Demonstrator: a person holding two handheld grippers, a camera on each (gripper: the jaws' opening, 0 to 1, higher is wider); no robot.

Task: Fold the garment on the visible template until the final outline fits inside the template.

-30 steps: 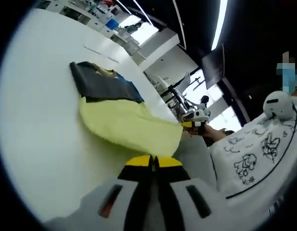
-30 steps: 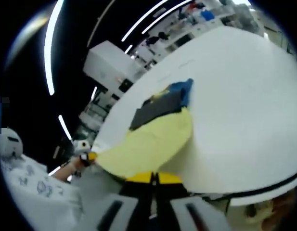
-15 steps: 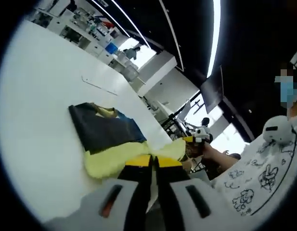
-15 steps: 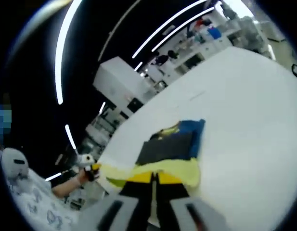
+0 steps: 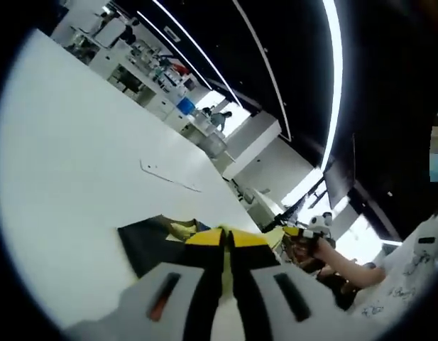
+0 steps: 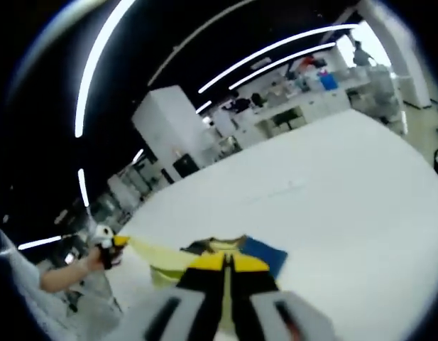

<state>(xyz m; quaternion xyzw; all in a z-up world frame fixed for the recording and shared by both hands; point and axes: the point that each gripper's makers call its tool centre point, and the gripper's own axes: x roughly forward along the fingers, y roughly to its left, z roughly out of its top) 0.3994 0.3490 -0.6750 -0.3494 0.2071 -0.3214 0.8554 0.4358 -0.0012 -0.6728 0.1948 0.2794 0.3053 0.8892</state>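
Garment (image 5: 156, 241) lies on the white table (image 5: 69, 163), just past my left gripper (image 5: 227, 238); from here I see a dark panel with a bit of yellow and blue beyond it, and the gripper covers the near edge. My left jaws are pressed together, and a strip of yellow cloth shows right at the tips, so I read them as clenched on the garment. To the right in the left gripper view, my right gripper (image 5: 298, 232) is up off the table with a hand (image 5: 309, 252) behind it, yellow fabric at its tip.

In the right gripper view the garment (image 6: 258, 253) shows as a blue corner and dark panel on the table (image 6: 332, 185), with yellow cloth stretched in a taut band out to the left gripper (image 6: 116, 242), held by a hand (image 6: 94, 259) off the table edge. My right gripper (image 6: 227, 263) has its jaws closed tight with yellow cloth at the tips, grasping the garment.

A thin marked line (image 5: 169, 176) lies on the table beyond the garment. Shelves (image 6: 311, 96) stand at the far end of the room.
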